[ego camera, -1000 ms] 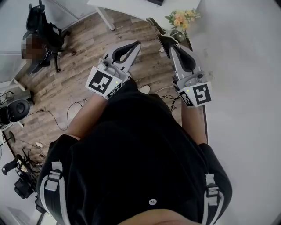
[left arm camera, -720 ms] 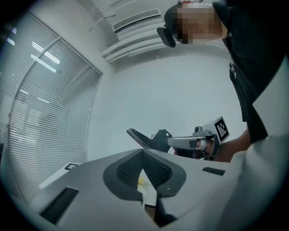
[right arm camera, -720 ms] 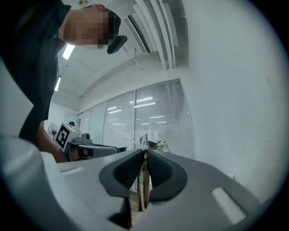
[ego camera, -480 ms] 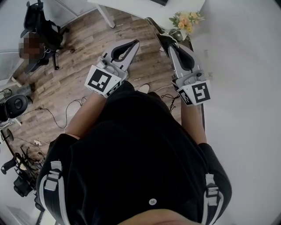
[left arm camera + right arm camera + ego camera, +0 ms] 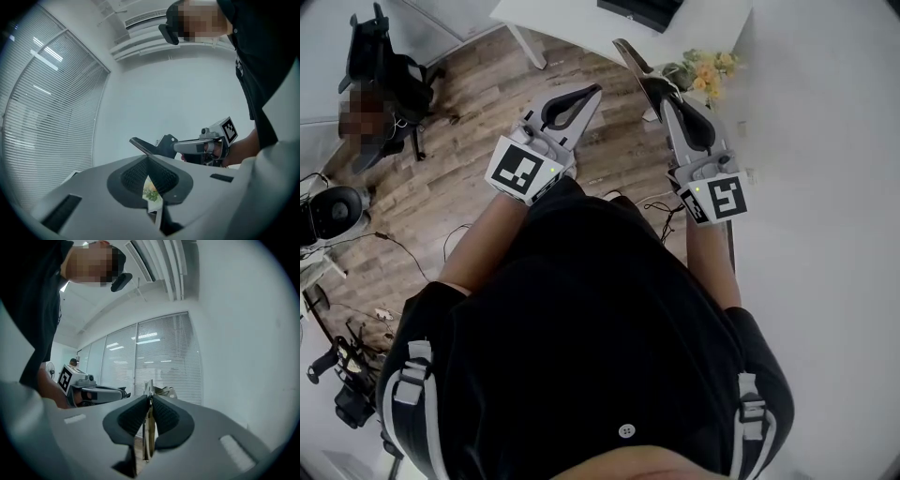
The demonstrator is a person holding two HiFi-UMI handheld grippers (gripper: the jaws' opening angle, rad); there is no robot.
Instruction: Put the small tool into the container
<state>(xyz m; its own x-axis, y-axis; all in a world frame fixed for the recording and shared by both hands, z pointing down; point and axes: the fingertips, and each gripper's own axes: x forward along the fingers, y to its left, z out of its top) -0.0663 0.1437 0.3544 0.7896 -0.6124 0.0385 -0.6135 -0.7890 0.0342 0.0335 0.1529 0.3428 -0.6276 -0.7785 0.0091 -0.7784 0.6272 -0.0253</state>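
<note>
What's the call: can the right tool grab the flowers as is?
Probably not: the right tool is shut on a thin metal piece, so its jaws are taken. Nothing shows between it and the flowers.

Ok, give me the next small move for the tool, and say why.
Probably tip the right gripper down toward the white table, jaws held shut. It grips the thin metal tool but points up at blinds, and no container shows in any view, so that must be found first. The left gripper is shut on nothing.
</note>
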